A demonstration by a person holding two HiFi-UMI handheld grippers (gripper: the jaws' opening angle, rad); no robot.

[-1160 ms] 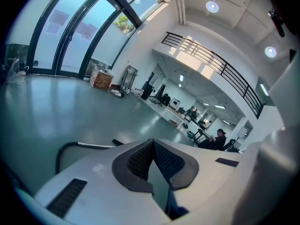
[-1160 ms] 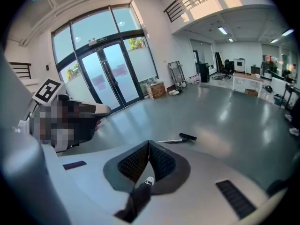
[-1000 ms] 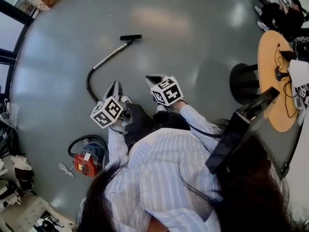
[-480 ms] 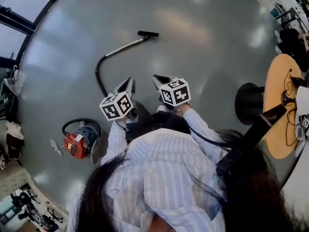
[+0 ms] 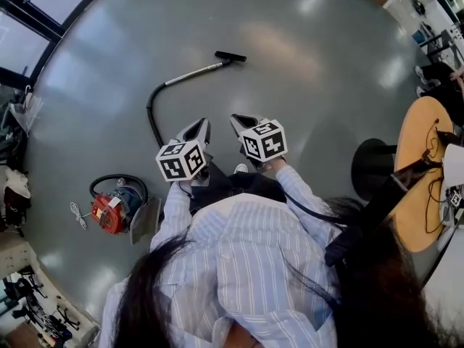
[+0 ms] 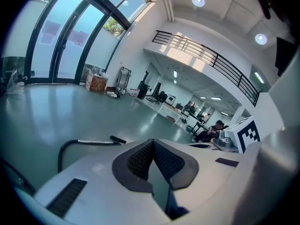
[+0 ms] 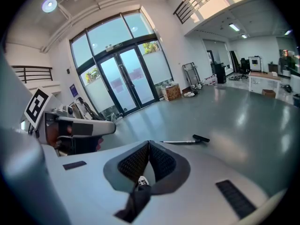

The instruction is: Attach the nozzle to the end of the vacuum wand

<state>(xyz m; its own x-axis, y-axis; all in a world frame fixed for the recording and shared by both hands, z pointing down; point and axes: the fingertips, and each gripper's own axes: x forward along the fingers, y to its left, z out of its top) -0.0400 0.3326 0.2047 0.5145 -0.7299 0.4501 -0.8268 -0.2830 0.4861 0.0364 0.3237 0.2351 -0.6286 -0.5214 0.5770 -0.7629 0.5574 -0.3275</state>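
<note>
Both left gripper (image 5: 201, 124) and right gripper (image 5: 238, 120) show jaws clenched on nothing; nozzle (image 5: 230, 56) touches the wand (image 5: 192, 74) at its end.

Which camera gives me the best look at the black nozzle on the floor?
Head view: the nozzle lies unobstructed, seen from above at the wand's far end. The right gripper view shows the nozzle small, from low down; the left gripper view shows the nozzle likewise.

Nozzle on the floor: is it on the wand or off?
On, it seems: the black nozzle sits at the end of the metal wand, no gap showing. Whether it is locked, cannot tell.
</note>
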